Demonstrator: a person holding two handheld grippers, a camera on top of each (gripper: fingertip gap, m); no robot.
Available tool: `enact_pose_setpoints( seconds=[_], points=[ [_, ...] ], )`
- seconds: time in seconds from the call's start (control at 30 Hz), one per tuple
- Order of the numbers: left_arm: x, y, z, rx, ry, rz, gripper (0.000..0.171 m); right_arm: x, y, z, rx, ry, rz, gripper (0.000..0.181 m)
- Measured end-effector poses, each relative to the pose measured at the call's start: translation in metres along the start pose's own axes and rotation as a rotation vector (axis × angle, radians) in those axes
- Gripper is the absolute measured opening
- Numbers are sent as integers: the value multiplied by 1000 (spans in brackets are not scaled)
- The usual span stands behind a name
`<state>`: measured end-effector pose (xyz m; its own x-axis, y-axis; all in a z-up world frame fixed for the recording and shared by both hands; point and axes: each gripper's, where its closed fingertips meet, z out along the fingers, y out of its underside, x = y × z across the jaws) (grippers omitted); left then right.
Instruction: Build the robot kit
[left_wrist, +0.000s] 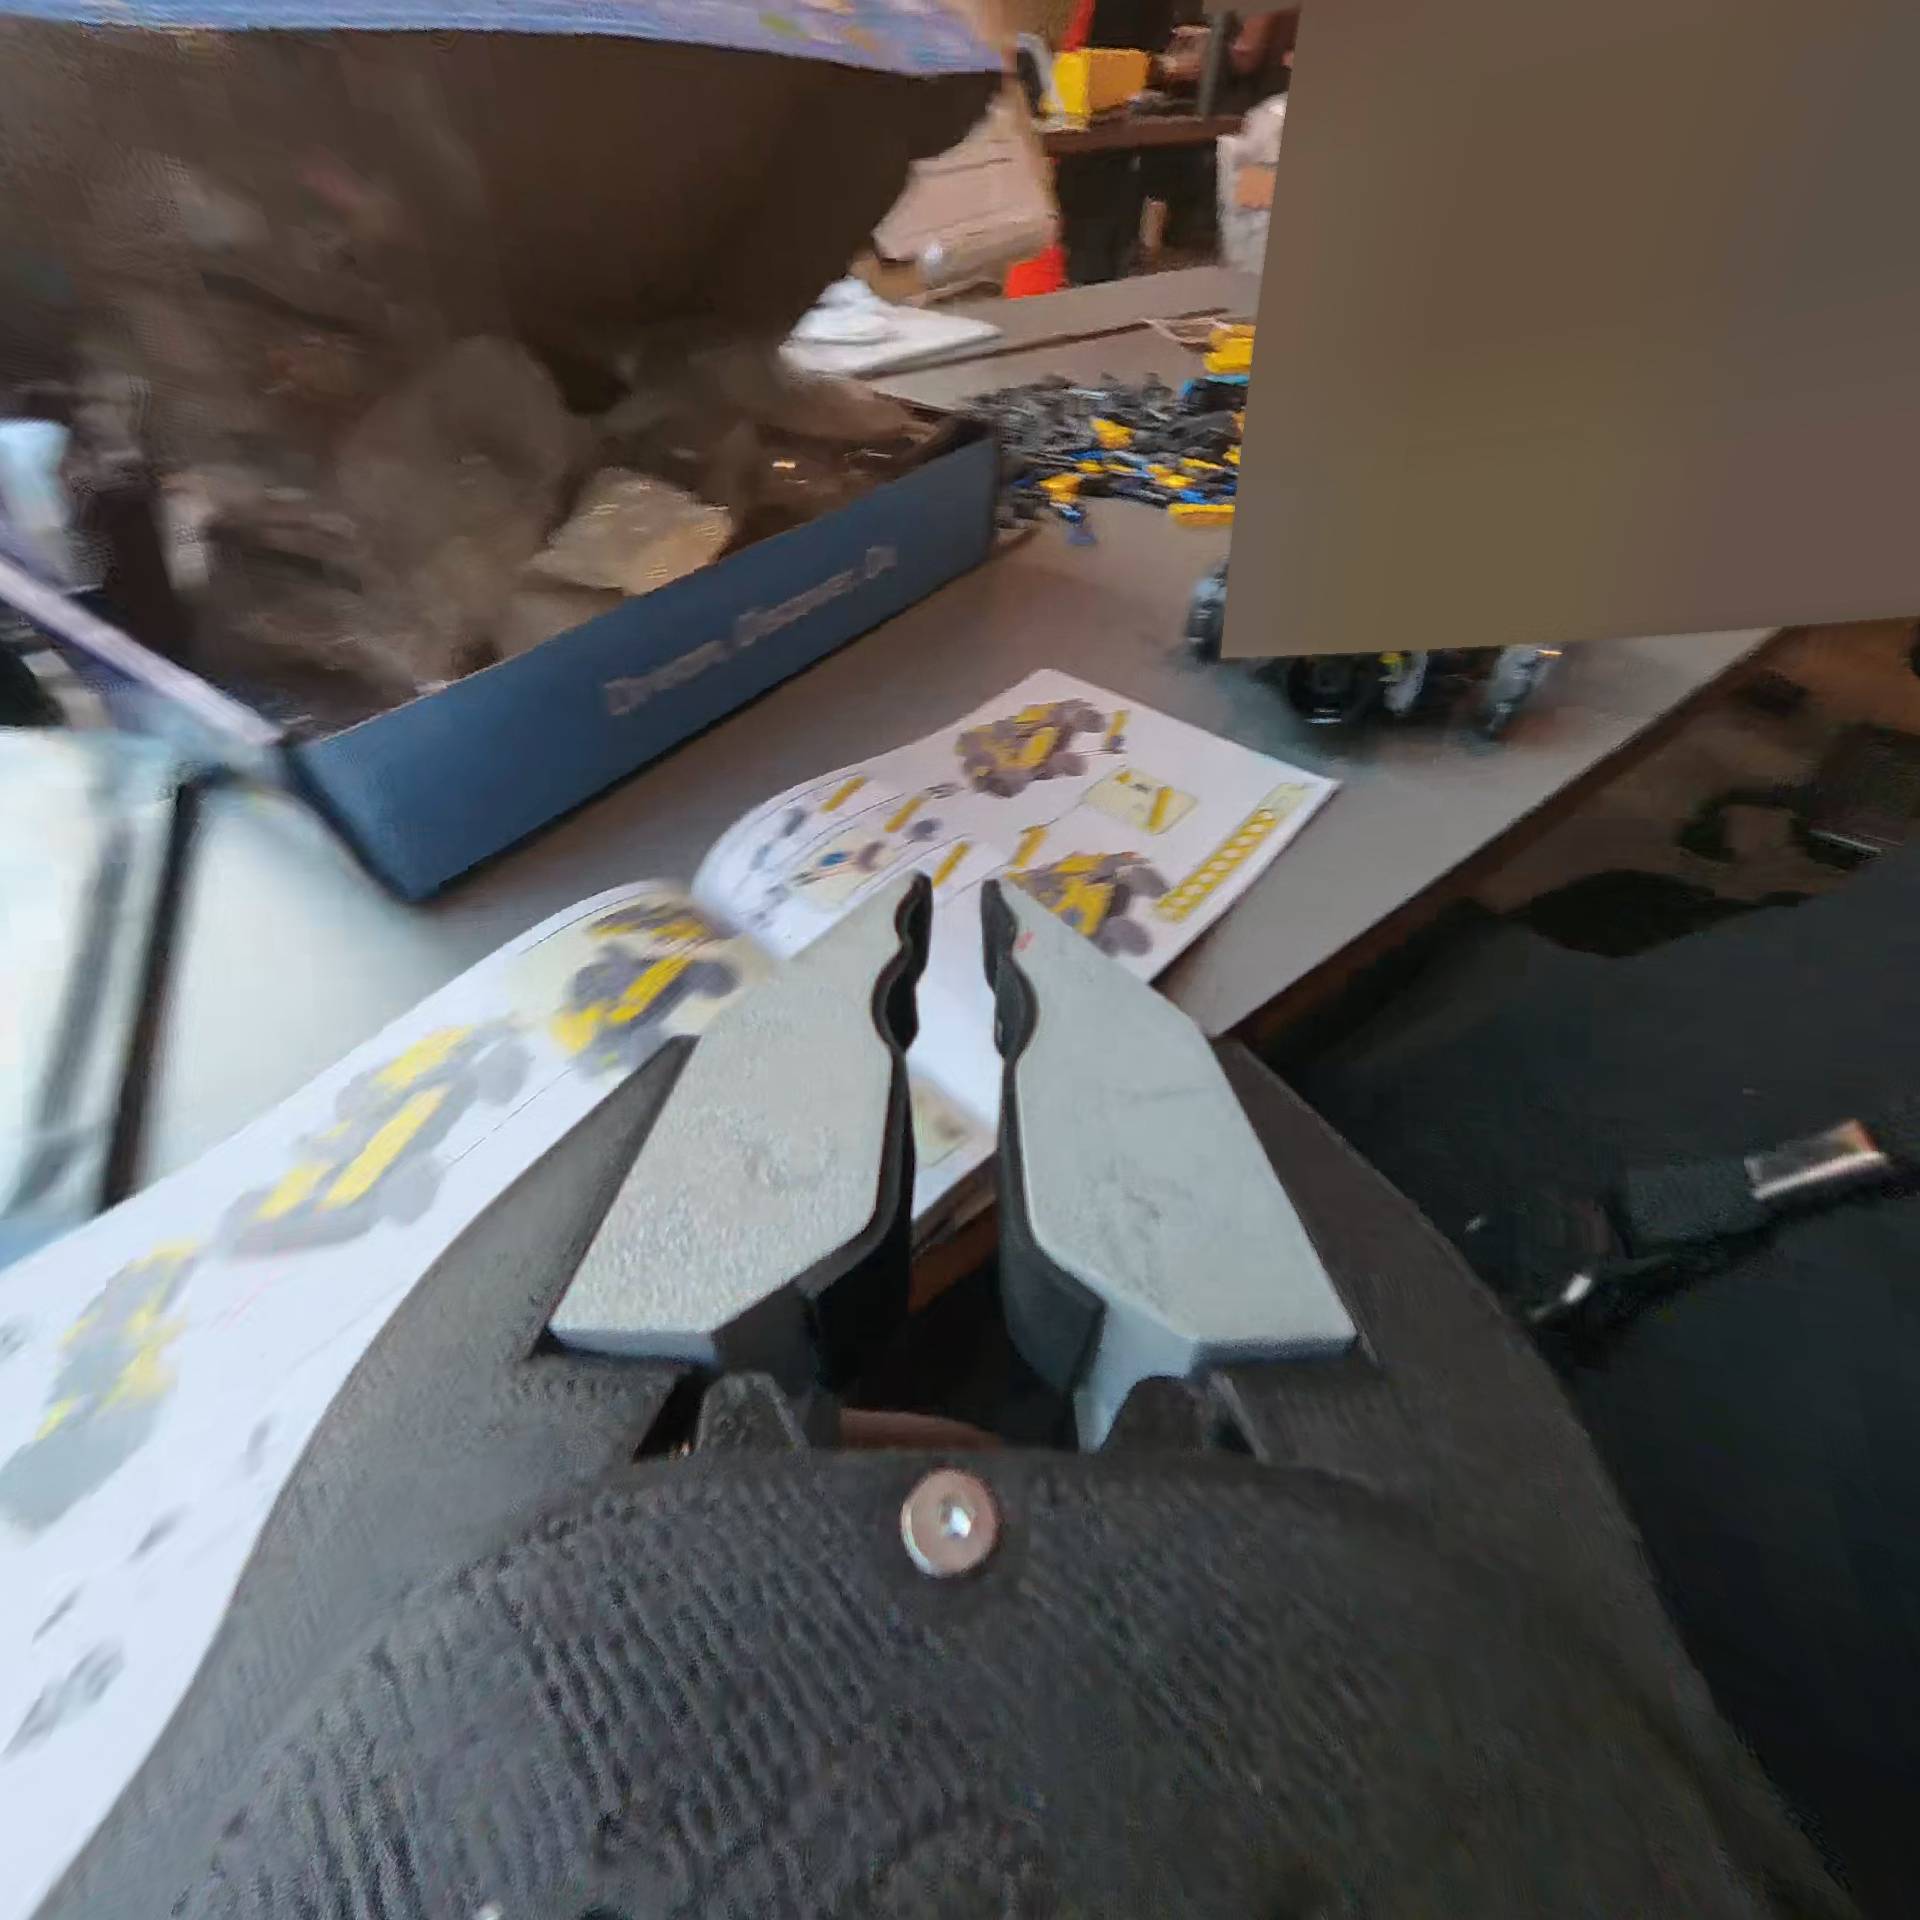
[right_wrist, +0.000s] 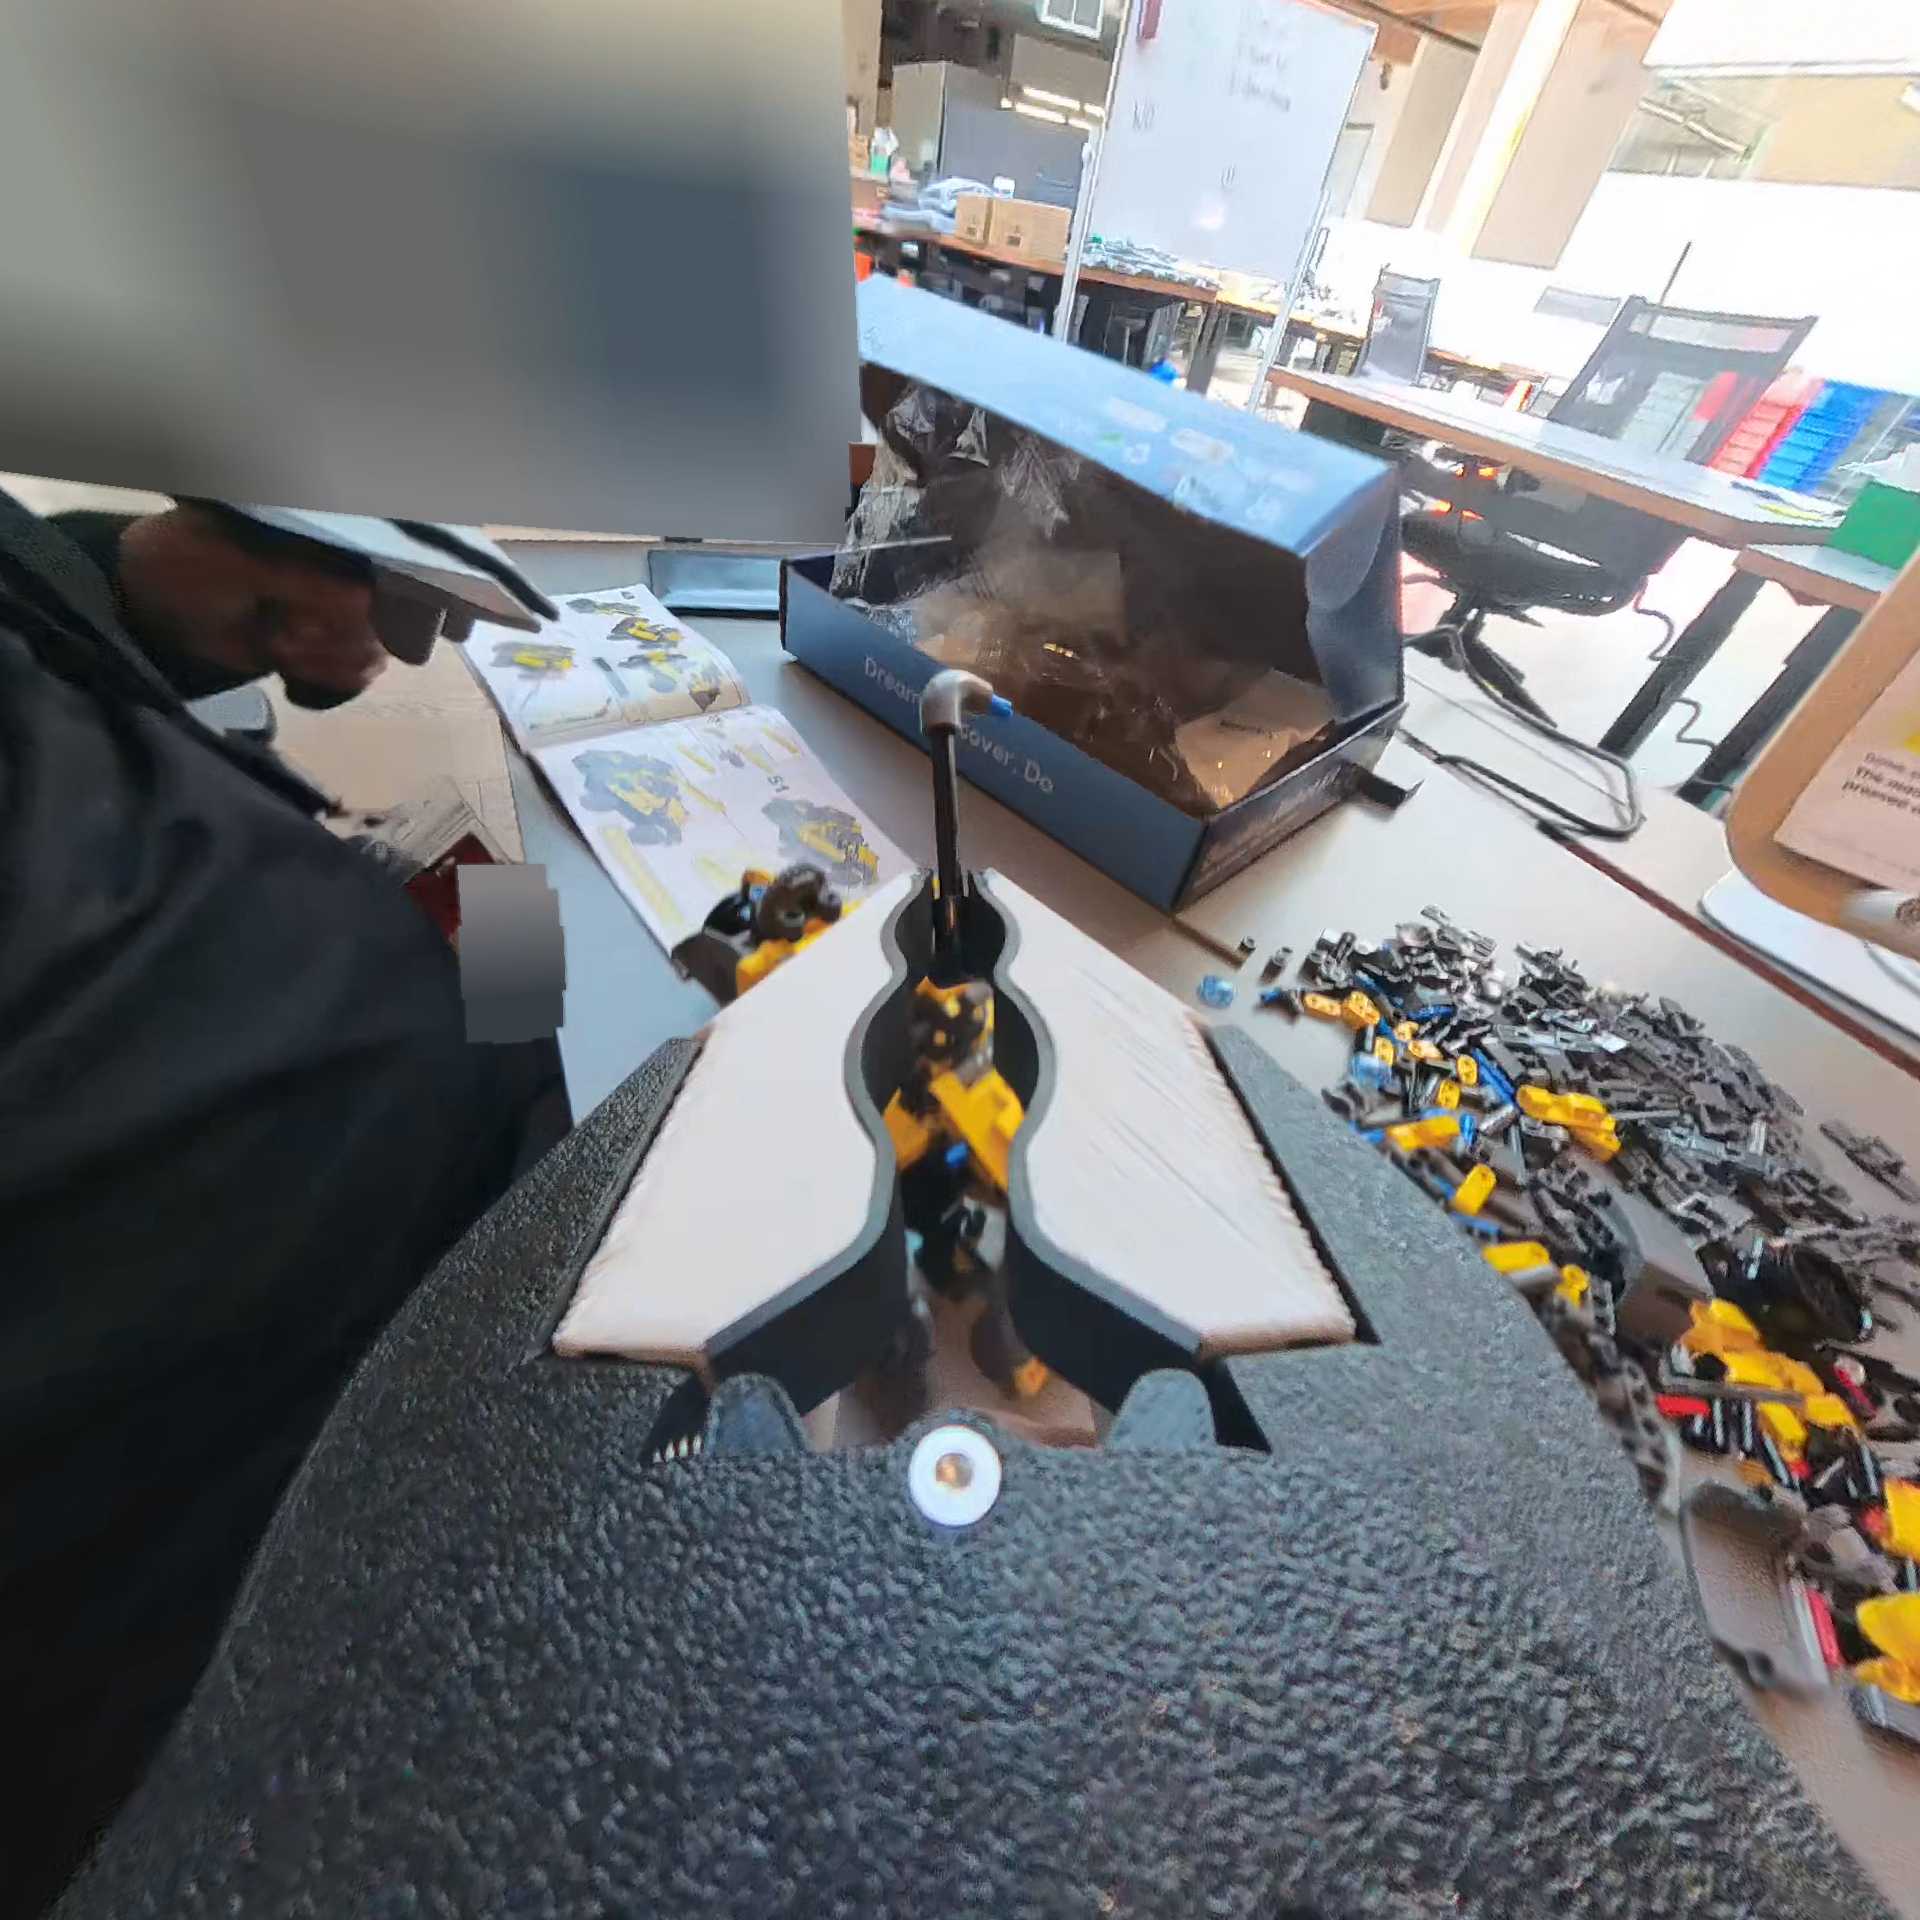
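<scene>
My left gripper hovers over an open instruction booklet at the table's near edge. Its jaws are nearly together with a thin gap and nothing between them. The booklet's left page curls up, blurred. My right gripper is shut on a thin black rod that stands upright, topped by a grey elbow piece. A yellow and black brick model shows below, between the fingers. The left gripper also shows in the right wrist view, above the booklet.
A dark blue box with its lid up holds clear plastic bags; it also shows in the left wrist view. A pile of loose black, yellow and blue pieces lies to the right. A person in dark clothing is at the left. My right fingertips sit around 30 centimetres from my left ones.
</scene>
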<state>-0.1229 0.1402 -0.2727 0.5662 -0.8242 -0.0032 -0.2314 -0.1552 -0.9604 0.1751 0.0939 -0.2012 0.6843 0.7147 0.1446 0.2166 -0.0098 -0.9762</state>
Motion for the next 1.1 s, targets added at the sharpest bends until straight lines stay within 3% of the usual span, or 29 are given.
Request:
enact_pose_setpoints(
  seconds=[0.2, 0.37, 0.47, 0.6, 0.8, 1.1],
  points=[
    [97, -43, 67, -113, 344, 62, 30, -9, 41, -15, -14, 9, -148, 5],
    [134, -76, 111, -164, 482, 90, 30, -12, 59, -8, -6, 27, -435, 5],
    [143, -74, 139, -238, 484, 138, 40, -5, 73, -5, -39, 24, -466, 5],
    [159, -76, 163, -226, 466, 104, 49, -2, 75, -8, -16, 0, -470, 5],
    [165, -74, 181, -152, 357, 66, 62, -3, 72, -12, 12, -40, -460, 5],
    [169, -67, 194, -163, 408, 78, 64, 1, 74, -14, -82, -39, -387, 5]
  ],
)
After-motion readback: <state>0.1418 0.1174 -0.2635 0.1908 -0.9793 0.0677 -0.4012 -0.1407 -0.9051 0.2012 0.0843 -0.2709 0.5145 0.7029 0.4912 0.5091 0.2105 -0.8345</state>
